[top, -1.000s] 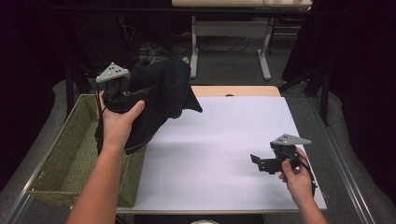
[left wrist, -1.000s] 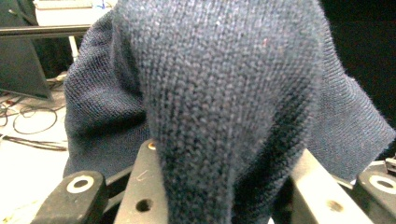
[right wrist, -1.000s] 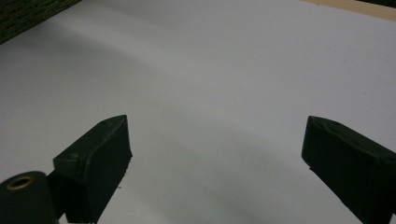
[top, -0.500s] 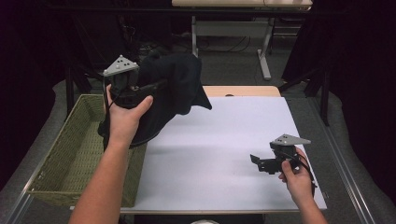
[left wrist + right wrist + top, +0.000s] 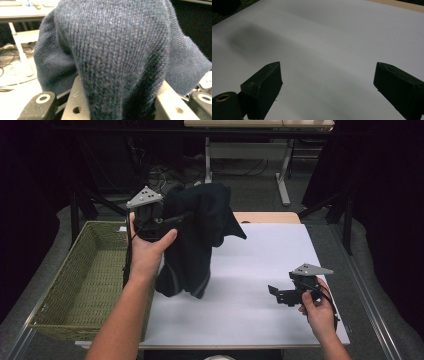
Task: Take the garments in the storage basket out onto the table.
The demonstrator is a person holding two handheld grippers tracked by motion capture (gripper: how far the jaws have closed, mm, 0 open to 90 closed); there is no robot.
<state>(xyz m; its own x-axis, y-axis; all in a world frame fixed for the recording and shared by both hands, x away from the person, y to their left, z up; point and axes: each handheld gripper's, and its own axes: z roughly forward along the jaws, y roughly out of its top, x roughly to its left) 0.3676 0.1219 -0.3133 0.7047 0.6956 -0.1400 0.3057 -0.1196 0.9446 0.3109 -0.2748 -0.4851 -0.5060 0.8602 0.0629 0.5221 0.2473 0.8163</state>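
A dark navy knit garment [image 5: 200, 235] hangs bunched from my left gripper [image 5: 184, 216], which is shut on a fold of it above the left edge of the white sheet [image 5: 260, 270]. Its lower end dangles down to the sheet. In the left gripper view the knit fabric [image 5: 120, 50] bulges out between the jaws of the left gripper [image 5: 120, 107]. My right gripper [image 5: 274, 292] rests low over the sheet at the right front. It stands open with nothing between its fingers, and bare sheet lies ahead of the right gripper [image 5: 327, 82].
A woven green basket [image 5: 55, 285] stands on the left, beside the sheet. A wooden table edge [image 5: 270, 216] shows behind the sheet. Table legs and cables stand on the dark floor beyond.
My left hand has carried the garment to the right, from above the basket's edge to over the sheet. The right hand has kept still.
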